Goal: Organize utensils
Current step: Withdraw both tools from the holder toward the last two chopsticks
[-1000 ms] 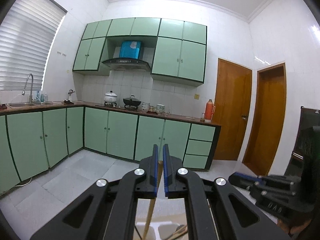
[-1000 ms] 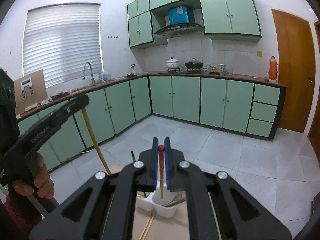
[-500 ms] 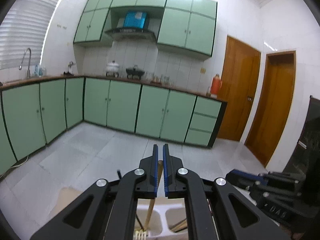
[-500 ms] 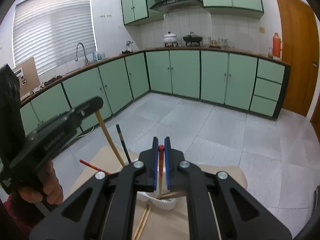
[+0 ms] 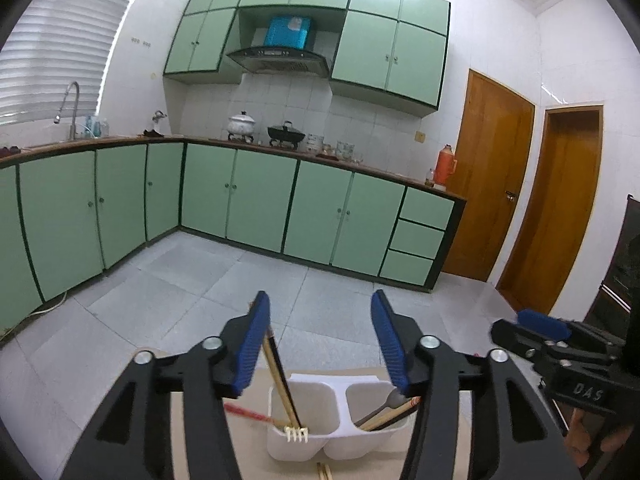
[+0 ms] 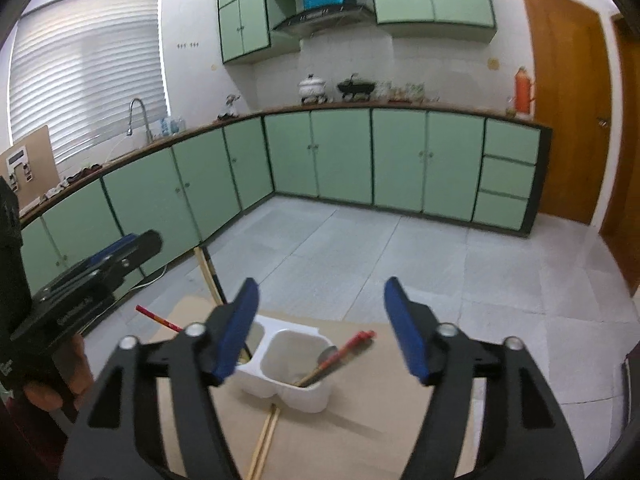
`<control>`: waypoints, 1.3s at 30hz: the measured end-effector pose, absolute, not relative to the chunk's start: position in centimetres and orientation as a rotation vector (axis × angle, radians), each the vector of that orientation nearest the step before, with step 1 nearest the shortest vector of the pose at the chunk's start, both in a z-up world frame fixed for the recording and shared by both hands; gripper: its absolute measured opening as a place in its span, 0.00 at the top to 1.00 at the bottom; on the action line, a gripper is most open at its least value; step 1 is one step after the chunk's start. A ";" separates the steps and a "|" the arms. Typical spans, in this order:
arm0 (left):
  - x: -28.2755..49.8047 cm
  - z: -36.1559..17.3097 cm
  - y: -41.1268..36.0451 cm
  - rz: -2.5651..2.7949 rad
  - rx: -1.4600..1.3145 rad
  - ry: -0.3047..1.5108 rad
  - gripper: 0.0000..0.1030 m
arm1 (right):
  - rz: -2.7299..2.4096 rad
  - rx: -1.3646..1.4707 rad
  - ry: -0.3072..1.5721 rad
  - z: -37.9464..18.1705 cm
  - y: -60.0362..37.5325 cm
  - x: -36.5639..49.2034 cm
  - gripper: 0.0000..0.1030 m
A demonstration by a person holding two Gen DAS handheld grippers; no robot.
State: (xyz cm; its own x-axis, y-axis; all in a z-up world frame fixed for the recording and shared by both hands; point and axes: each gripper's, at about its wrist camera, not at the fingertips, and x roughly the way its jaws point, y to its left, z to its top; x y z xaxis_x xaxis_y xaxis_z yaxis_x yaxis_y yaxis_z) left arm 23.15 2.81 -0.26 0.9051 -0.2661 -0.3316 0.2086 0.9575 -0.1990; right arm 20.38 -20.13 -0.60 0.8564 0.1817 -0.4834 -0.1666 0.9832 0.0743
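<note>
Item: loose chopsticks (image 6: 264, 438), on surface near side of holder (image 6: 280, 364), long axis near–far. My right hand-held gripper (image 6: 320, 320) nearer (left (image 5: 318, 328) too), both spread open, empty.

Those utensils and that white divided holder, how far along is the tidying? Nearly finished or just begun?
Well along, it seems. The white holder already has a fork and sticks in one compartment, and a spoon with a red-tipped stick in the other. Nothing is in hand: the left gripper and right gripper are both open. A pair of wooden chopsticks on the board is left to collect.
</note>
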 end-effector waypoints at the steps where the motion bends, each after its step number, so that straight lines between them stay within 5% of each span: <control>1: 22.7 -0.2 2.9 -0.241 -0.161 0.358 0.42 | 0.173 0.025 0.493 -0.6 -20.3 19.5 0.26; 7: 18.5 -1.2 3.6 -0.206 -0.140 0.335 0.24 | 0.172 0.051 0.472 -2.1 -21.6 15.7 0.15; 39: 5.4 -17.3 4.0 -0.119 -0.022 0.618 0.18 | 0.108 0.133 0.593 -18.6 -18.8 3.7 0.11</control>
State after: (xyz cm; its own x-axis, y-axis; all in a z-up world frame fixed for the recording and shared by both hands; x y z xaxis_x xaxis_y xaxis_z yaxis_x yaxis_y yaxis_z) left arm 5.41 3.97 -17.33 0.8086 -0.1179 -0.5764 0.1049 0.9929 -0.0559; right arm 3.72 -18.80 -18.64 0.8240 0.1395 -0.5492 -0.0633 0.9858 0.1554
